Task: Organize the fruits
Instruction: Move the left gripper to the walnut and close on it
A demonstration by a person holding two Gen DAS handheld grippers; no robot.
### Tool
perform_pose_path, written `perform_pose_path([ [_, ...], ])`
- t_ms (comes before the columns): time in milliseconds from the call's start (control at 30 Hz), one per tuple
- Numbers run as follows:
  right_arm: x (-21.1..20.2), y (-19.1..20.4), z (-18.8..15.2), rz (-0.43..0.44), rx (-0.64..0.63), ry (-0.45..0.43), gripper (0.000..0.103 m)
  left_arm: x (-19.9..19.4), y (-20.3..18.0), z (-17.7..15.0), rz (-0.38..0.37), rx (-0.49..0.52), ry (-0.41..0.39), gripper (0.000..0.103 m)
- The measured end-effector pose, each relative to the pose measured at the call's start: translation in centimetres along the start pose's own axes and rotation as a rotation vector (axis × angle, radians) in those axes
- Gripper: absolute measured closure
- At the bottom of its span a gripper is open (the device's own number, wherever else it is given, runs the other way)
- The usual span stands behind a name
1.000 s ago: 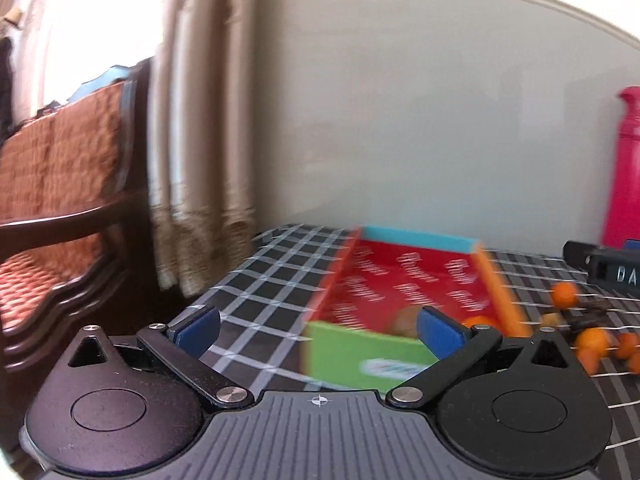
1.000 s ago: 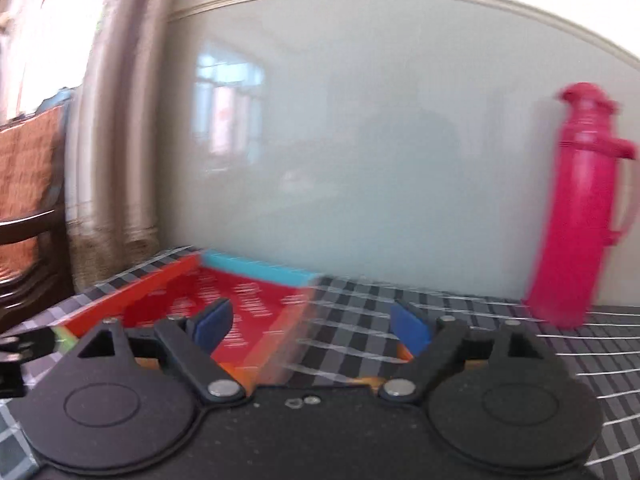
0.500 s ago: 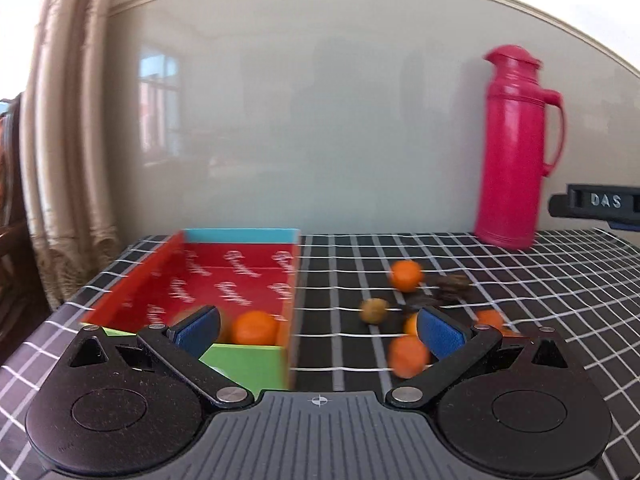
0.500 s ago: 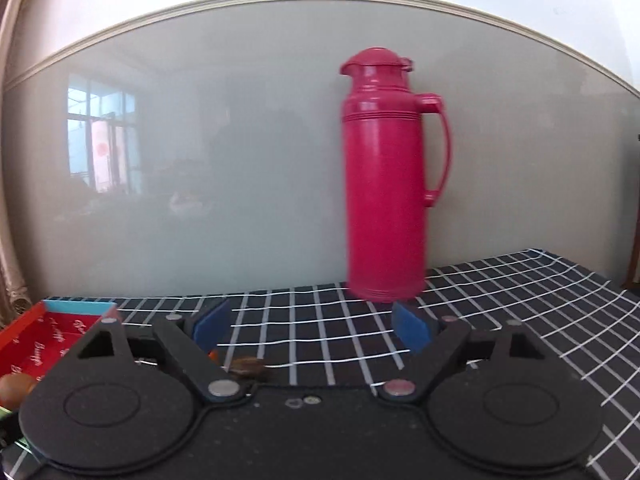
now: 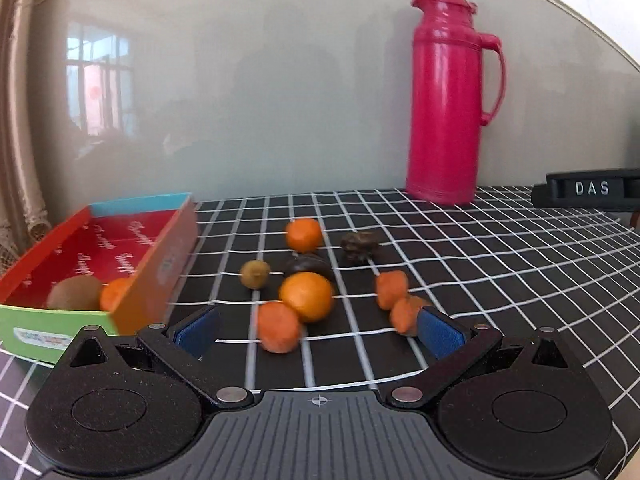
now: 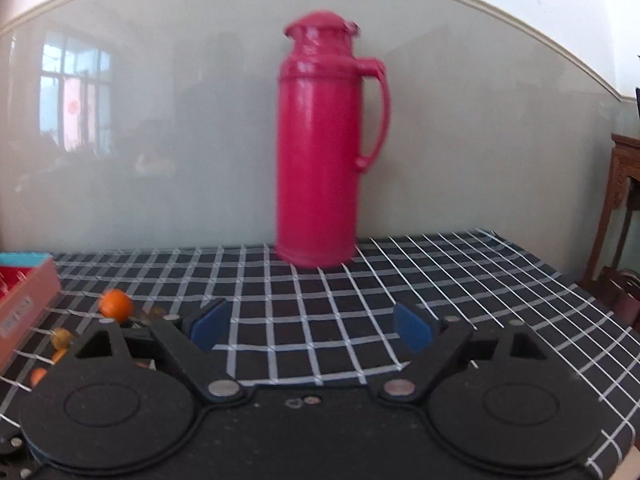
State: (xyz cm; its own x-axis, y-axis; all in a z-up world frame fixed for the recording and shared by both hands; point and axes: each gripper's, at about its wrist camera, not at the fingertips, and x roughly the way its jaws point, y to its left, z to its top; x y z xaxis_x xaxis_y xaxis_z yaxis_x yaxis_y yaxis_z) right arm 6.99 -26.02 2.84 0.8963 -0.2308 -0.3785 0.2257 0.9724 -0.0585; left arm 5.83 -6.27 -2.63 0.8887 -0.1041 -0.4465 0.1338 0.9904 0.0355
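In the left wrist view, several small oranges (image 5: 306, 297) lie loose on the checked cloth together with a yellowish fruit (image 5: 255, 274) and two dark fruits (image 5: 359, 245). A red cardboard box (image 5: 158, 264) at the left holds a kiwi (image 5: 74, 293) and an orange (image 5: 116, 294). My left gripper (image 5: 318, 330) stands open just short of the loose fruit, nothing between its fingers. My right gripper (image 6: 311, 328) is open over bare cloth, with an orange (image 6: 115, 305) and the box corner (image 6: 28, 300) to its left.
A tall pink thermos (image 5: 450, 98) stands at the back against the grey wall, also facing the right gripper (image 6: 326, 148). A black bar marked DAS (image 5: 592, 189) sits at the right. A curtain (image 5: 16, 120) hangs left; wooden furniture (image 6: 622, 216) stands past the table's right edge.
Both views have swung right: the chair and curtain left the left view, the box slid left, and the loose fruit came in front. The thermos moved to the centre of the right view.
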Motion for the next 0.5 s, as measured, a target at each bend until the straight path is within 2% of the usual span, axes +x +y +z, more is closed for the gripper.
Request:
perform_pose_path([
  [500, 1.1, -5.0, -2.0, -0.062, -0.025, 0.086, 0.014, 3.5, -5.4, 0.9, -0.034, 0.02, 0.046, 0.001],
])
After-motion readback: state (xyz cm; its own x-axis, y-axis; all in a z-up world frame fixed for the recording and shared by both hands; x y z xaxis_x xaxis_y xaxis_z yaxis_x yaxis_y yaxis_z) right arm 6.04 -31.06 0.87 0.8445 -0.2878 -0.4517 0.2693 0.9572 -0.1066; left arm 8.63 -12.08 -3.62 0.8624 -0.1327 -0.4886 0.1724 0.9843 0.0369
